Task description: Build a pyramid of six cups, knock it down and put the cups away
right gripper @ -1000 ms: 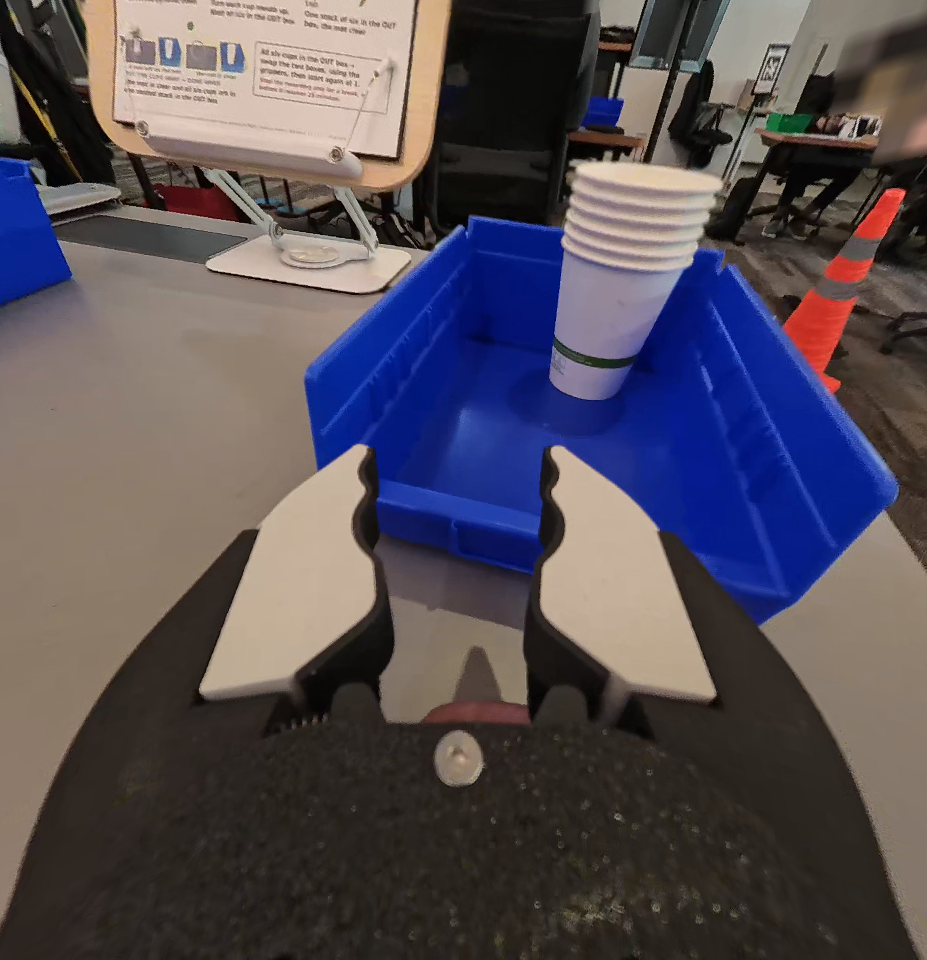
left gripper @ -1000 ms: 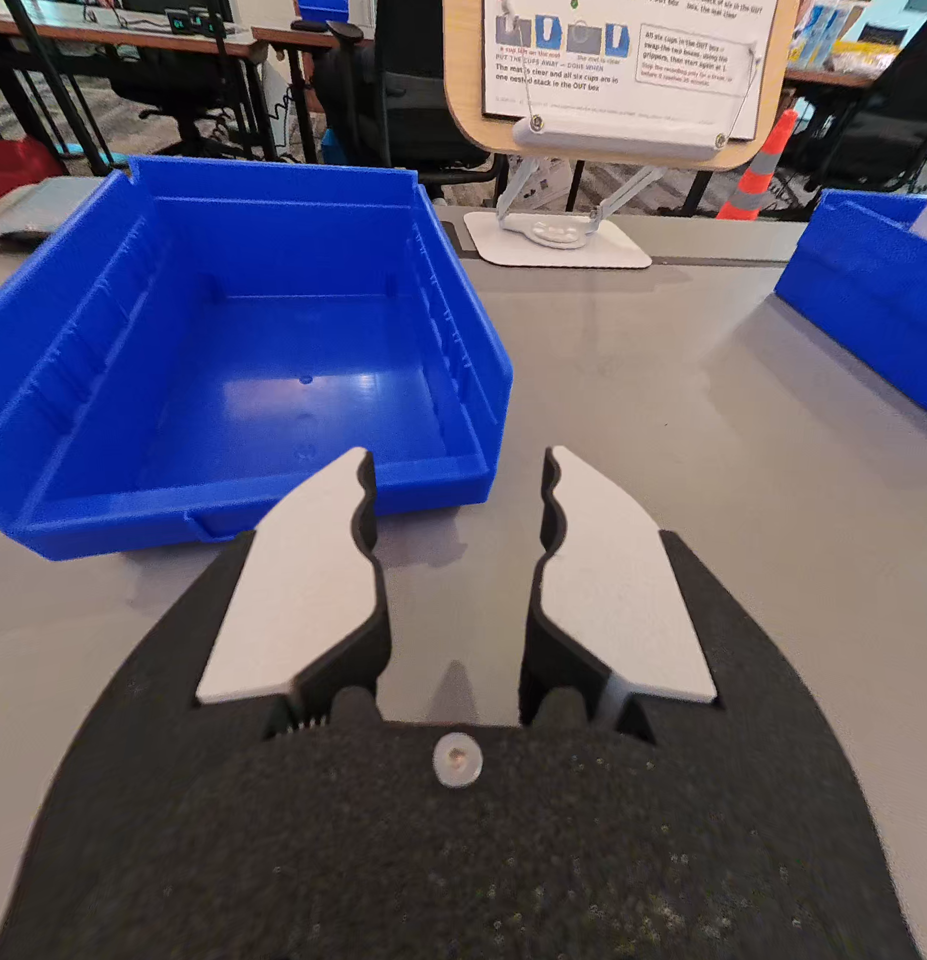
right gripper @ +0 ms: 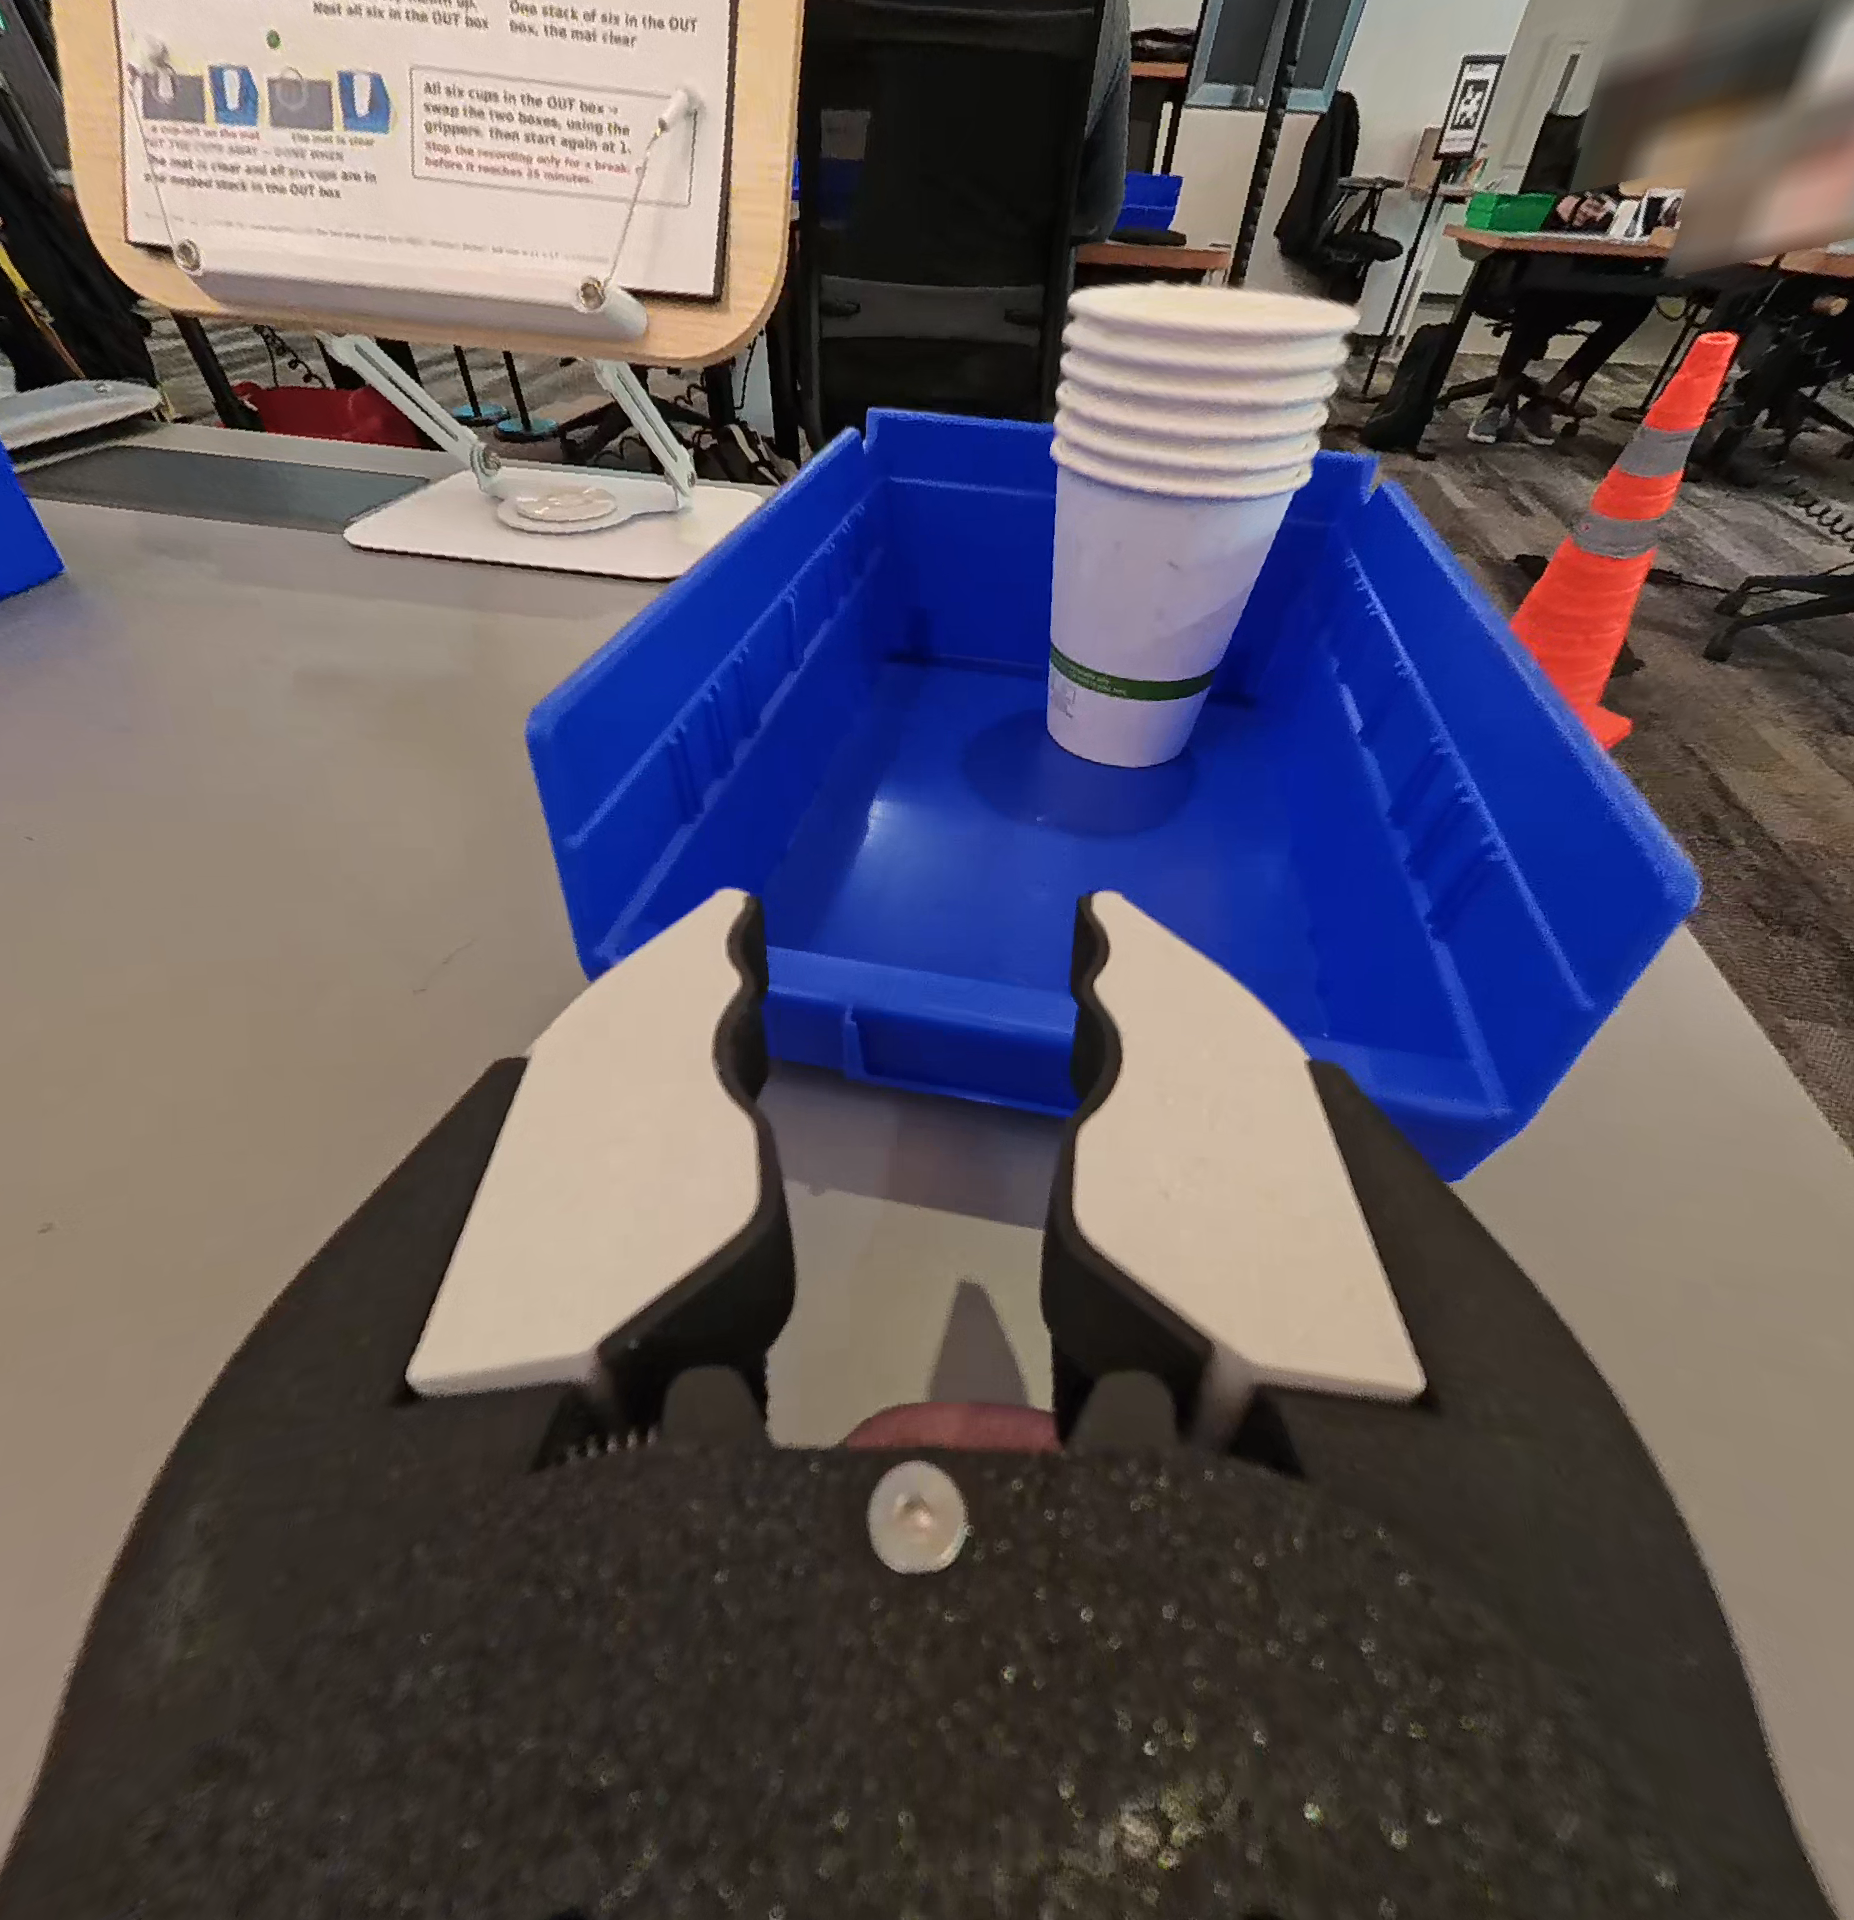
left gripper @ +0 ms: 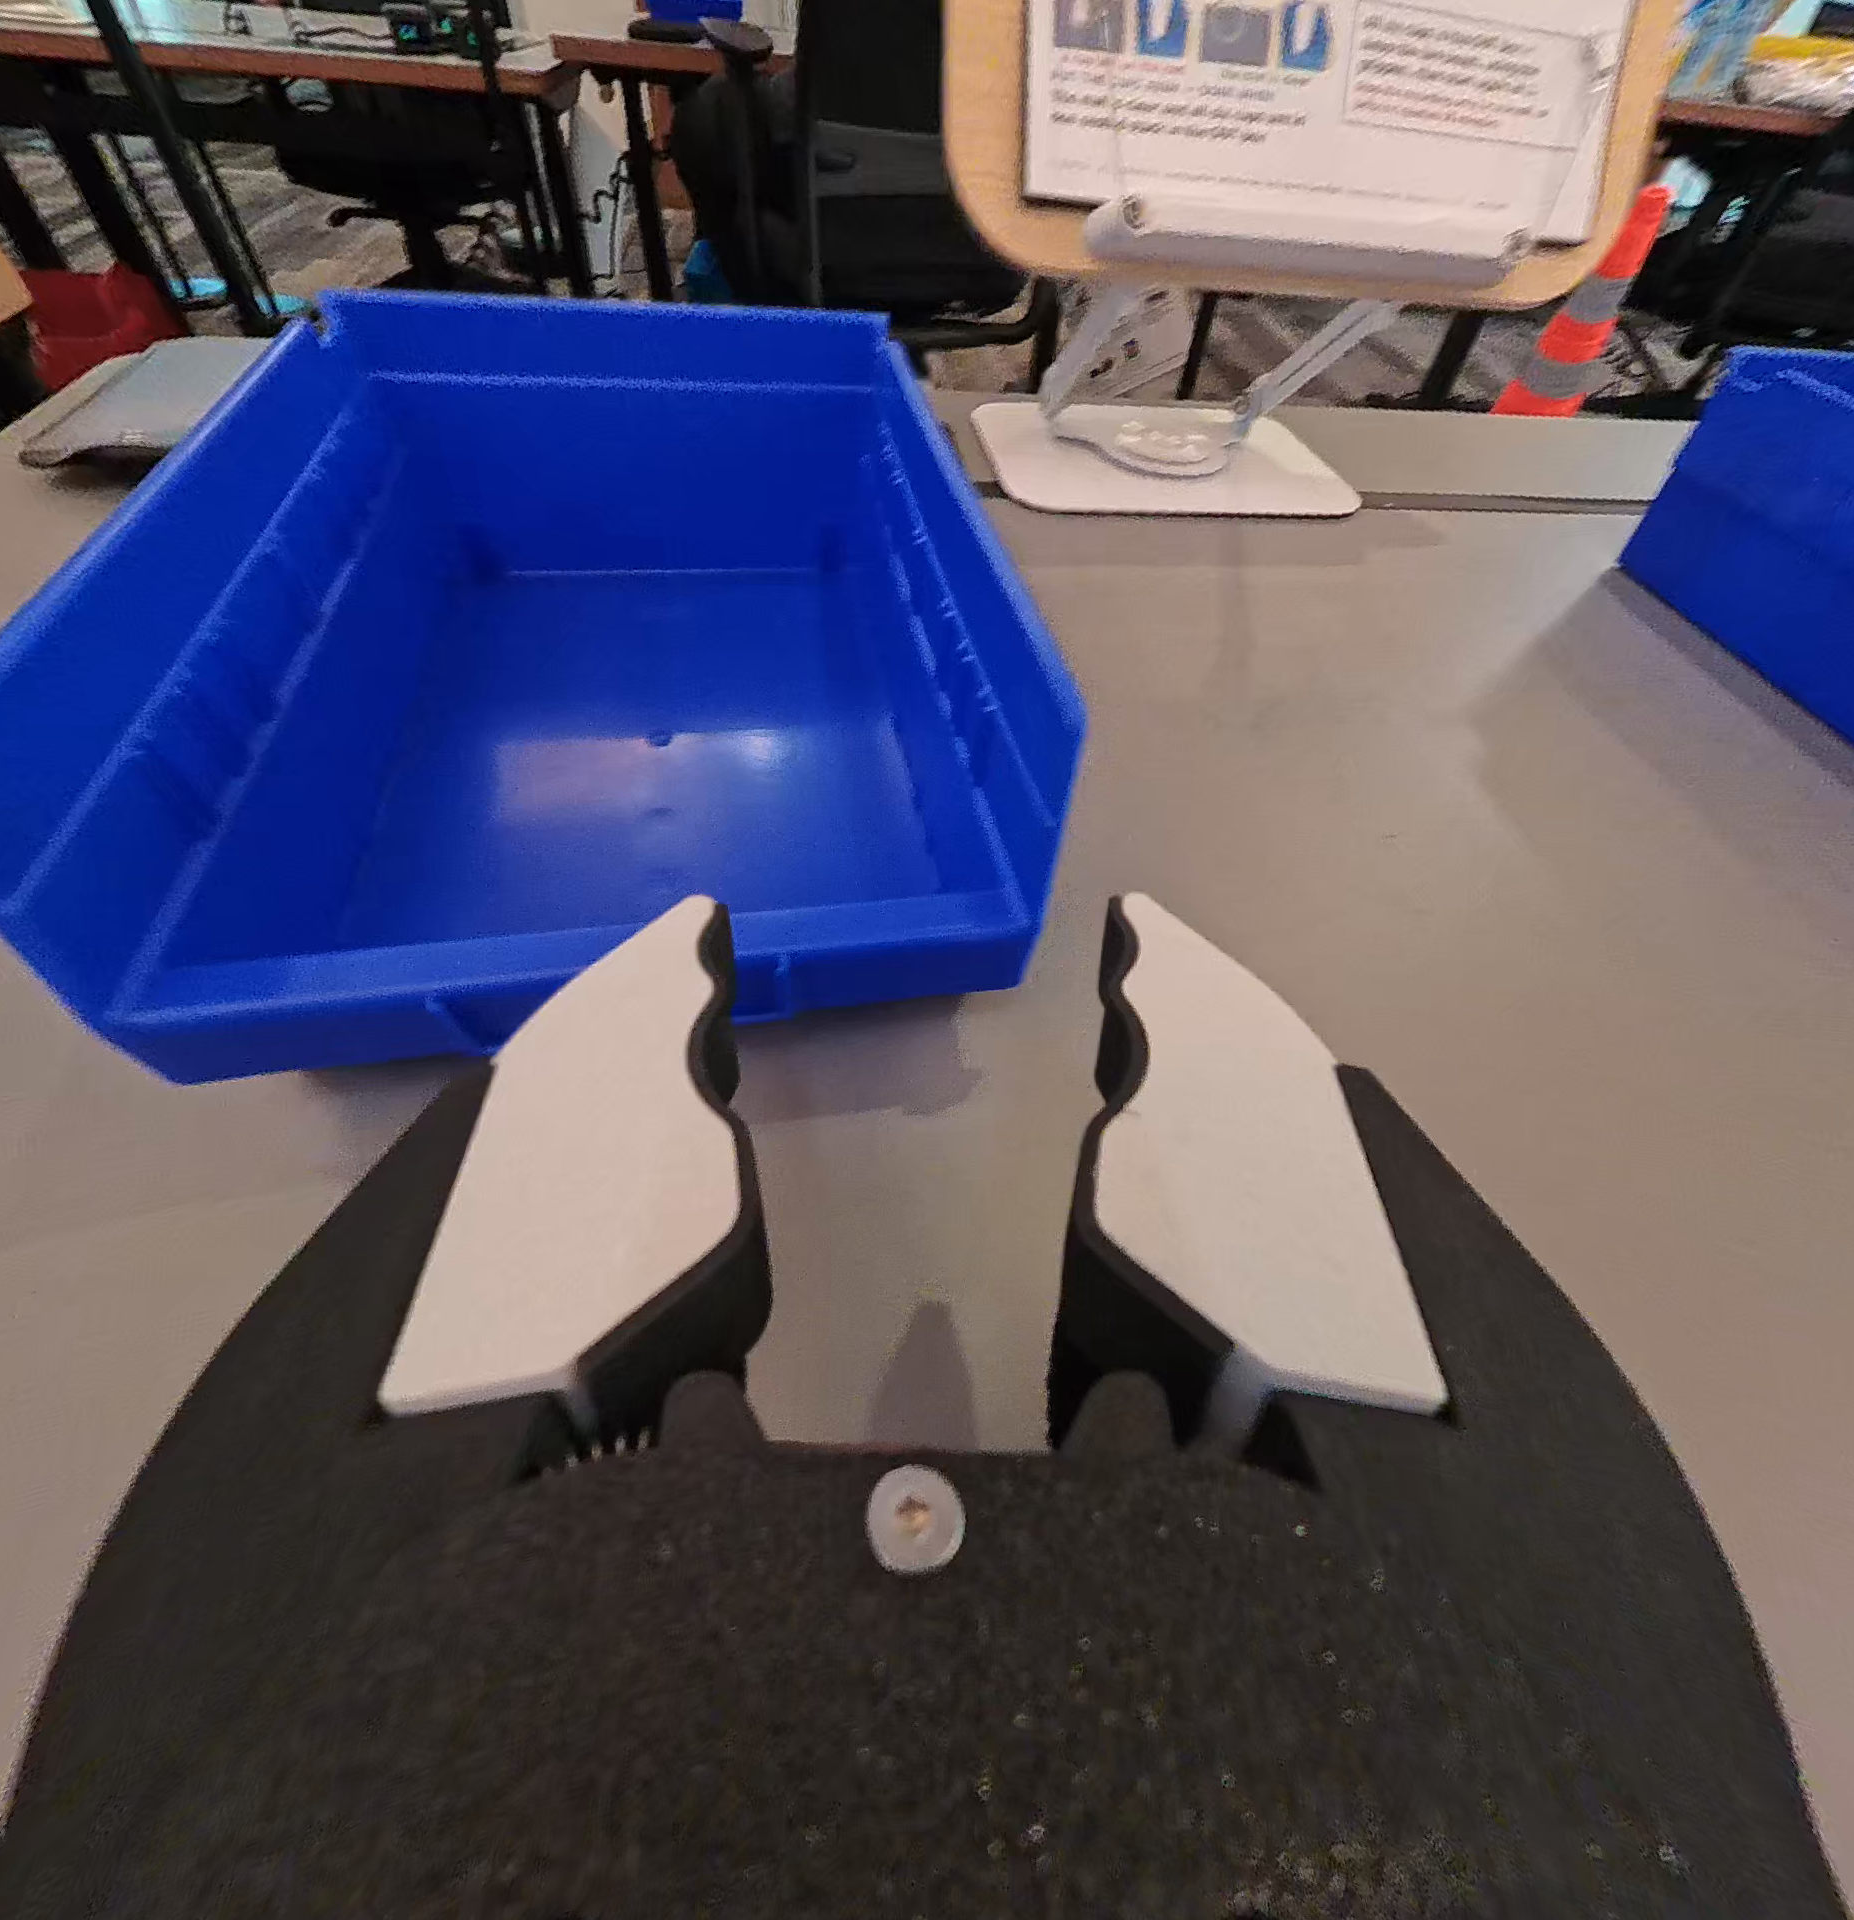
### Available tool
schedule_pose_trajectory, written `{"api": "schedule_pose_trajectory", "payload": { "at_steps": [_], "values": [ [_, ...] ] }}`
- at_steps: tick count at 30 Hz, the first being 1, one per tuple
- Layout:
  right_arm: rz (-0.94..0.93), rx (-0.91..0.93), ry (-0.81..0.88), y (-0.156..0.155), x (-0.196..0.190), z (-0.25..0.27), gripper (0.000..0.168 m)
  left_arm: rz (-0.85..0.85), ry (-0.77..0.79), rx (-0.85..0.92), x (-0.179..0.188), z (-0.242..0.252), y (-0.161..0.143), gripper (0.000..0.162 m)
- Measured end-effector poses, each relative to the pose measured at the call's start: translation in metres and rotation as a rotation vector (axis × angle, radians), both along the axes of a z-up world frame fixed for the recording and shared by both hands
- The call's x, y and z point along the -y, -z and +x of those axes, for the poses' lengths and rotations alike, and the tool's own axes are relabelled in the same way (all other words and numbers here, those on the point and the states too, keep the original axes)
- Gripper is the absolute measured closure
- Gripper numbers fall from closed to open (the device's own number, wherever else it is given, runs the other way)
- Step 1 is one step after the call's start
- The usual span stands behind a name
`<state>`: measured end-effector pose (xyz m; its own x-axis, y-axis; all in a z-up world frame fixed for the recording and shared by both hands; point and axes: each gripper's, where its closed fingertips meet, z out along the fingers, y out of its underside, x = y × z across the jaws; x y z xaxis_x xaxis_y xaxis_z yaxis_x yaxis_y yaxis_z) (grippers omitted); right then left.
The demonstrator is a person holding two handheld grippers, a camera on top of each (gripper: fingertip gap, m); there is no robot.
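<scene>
- The surface point(left gripper: 1370, 831) is plain grey. Behind its far edge the room shows desks, office chairs, patterned carpet and an orange traffic cone point(right gripper: 1619, 551) on the floor off the right side.
- At the middle of the far edge a wooden board with a printed sheet point(right gripper: 424, 156) stands on a white hinged stand point(right gripper: 549, 520).
- An empty blue bin point(left gripper: 549, 748) sits toward the left side of the surface, its low front wall facing me.
- A second blue bin point(right gripper: 1442, 852) sits by the right edge; the stack of white paper cups point(right gripper: 1172, 540) stands upright inside it, toward the back wall, nested mouth up, with a green band low on the outermost cup.
- My left tongs point(left gripper: 918, 956) hover low over the surface just before the empty bin's front right corner, level and pointing forward, parted wide, holding nothing.
- My right tongs point(right gripper: 918, 956) hover in front of the cup bin's front wall, aimed at the stack, parted a little less wide, also empty, well apart from the cups.
</scene>
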<state>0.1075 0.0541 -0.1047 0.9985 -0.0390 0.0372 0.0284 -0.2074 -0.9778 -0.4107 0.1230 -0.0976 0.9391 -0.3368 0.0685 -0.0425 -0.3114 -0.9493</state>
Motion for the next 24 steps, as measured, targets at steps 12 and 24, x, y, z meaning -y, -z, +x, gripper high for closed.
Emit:
{"api": "schedule_pose_trajectory", "payload": {
  "at_steps": [12, 24],
  "values": [
    [0.004, 0.018, 0.139, -0.006, 0.009, 0.033, 0.106, -0.171, 0.616, -0.029, 0.059, 0.352, 0.001, 0.083],
    [-0.075, -0.061, 0.346, 0.014, 0.016, 0.085, 0.095, -0.314, 0.458, -0.026, -0.008, 0.472, 0.046, 0.124]
  ]
}}
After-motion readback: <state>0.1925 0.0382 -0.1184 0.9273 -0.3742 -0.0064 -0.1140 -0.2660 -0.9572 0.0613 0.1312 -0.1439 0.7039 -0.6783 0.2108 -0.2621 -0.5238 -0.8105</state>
